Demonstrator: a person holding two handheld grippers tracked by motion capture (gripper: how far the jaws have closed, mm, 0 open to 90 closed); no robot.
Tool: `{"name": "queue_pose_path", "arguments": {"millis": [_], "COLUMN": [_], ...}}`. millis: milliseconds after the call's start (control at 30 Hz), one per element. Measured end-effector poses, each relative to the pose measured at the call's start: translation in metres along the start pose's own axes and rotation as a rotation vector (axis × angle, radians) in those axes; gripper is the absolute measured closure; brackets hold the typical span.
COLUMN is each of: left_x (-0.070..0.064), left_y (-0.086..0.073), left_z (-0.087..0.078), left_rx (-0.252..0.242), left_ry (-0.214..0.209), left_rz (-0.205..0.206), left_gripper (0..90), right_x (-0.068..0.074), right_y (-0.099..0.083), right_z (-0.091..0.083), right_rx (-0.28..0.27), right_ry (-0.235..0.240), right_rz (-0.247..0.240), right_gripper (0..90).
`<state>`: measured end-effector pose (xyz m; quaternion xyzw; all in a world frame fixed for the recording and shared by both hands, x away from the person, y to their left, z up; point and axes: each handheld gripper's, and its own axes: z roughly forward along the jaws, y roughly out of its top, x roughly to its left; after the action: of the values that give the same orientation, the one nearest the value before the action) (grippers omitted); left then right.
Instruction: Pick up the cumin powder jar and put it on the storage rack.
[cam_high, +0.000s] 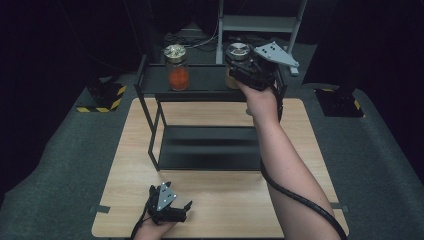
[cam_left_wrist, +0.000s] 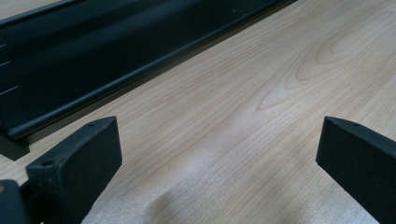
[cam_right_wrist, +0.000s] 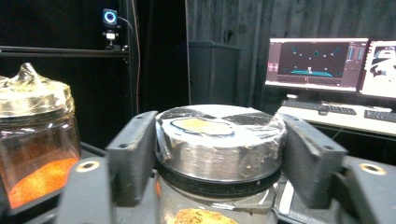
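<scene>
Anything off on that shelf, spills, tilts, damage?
Nothing stands out. Both jars stand upright on the shelf's top tier, no spill visible. The orange-powder jar has crinkled film over its lid, which looks deliberate. The right gripper clamps the second jar's lid squarely. The left gripper sits open over the table.

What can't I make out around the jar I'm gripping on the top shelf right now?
- High view: the body of the gripped jar is hidden behind the right gripper and hand.
- Right gripper view: the jar's base is cut off by the bottom edge.
- Right gripper view: the orange-powder jar is cut by the left edge.
</scene>
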<state>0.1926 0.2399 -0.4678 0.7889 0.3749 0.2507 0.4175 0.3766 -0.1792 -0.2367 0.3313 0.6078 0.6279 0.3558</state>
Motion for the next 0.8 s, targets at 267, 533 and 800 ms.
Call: {"name": "queue_pose_path", "arguments": {"millis": [267,533,800], "left_x": [-0.001,-0.001,-0.003], "left_y": [0.000,0.001,0.002], "left_z": [0.000,0.001,0.001], "left_rx": [0.002,0.007,0.011], "left_ry": [0.001,0.004,0.004], "left_rz": [0.004,0.011,0.017], "left_gripper": [0.6,0.6,0.6], "right_x": [0.003,0.004,0.005], "right_y": [-0.001,-0.009,-0.019], "right_z": [-0.003,-0.017,-0.032], "right_rx": [0.015,0.005,0.011], "right_ry": [-0.006,0.004,0.038], "right_rz": [0.008,-0.005,-0.025], "right_gripper": [0.0,0.0,0.0]}}
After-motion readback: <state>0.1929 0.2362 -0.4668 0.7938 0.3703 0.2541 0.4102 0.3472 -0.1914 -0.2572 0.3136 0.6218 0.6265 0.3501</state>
